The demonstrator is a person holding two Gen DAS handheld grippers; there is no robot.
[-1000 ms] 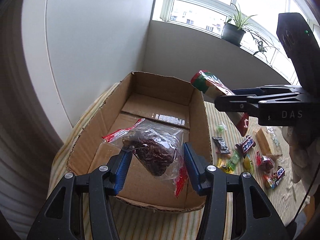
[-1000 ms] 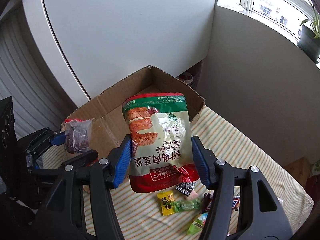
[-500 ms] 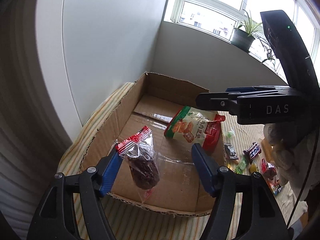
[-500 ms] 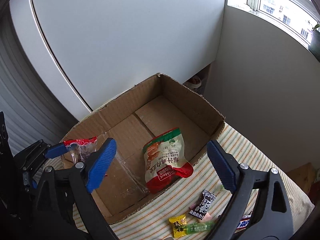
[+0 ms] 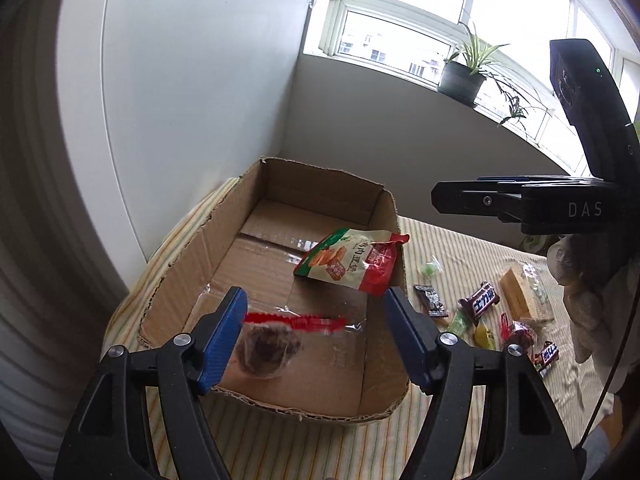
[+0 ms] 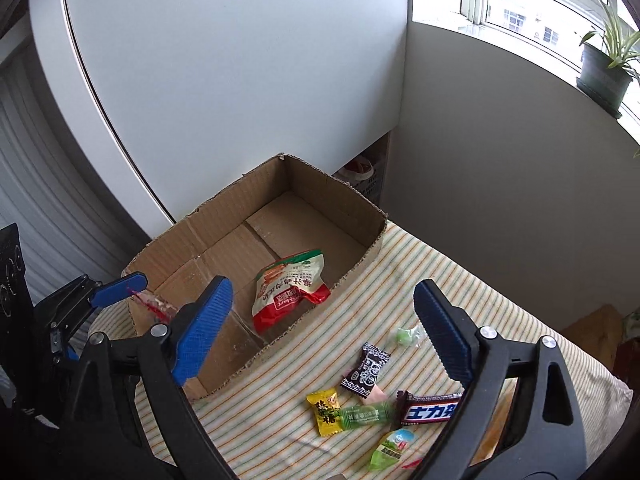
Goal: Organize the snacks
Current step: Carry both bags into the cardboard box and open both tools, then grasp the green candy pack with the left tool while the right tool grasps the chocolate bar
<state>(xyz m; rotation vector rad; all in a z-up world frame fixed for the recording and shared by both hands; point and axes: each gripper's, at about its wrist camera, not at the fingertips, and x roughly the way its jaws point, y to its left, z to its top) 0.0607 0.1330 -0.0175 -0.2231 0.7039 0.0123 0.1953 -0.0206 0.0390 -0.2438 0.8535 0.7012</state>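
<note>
An open cardboard box (image 5: 280, 196) (image 6: 332, 196) stands on the striped cloth. A red, green and white snack pouch (image 5: 352, 260) (image 6: 290, 286) lies inside it against the right wall. My left gripper (image 5: 316, 332) is open above the box's near end; a clear bag of dark dried fruit with a red seal (image 5: 268, 346) sits blurred by its left finger, touching or just off it. My right gripper (image 6: 324, 340) is open and empty above the cloth beside the box. It also shows in the left wrist view (image 5: 520, 200).
Loose snacks lie on the cloth right of the box: a black candy (image 6: 365, 369), a yellow candy (image 6: 323, 410), a green candy (image 6: 364, 416), a Snickers bar (image 6: 430, 410) (image 5: 480, 300), a wrapped cake (image 5: 518, 294). A white wall stands behind the box. A potted plant (image 5: 462, 76) sits on the windowsill.
The right gripper let go of the pouch, which fell into the box, and pulled back over the cloth. The left gripper opened wide and the dried fruit bag slipped down.
</note>
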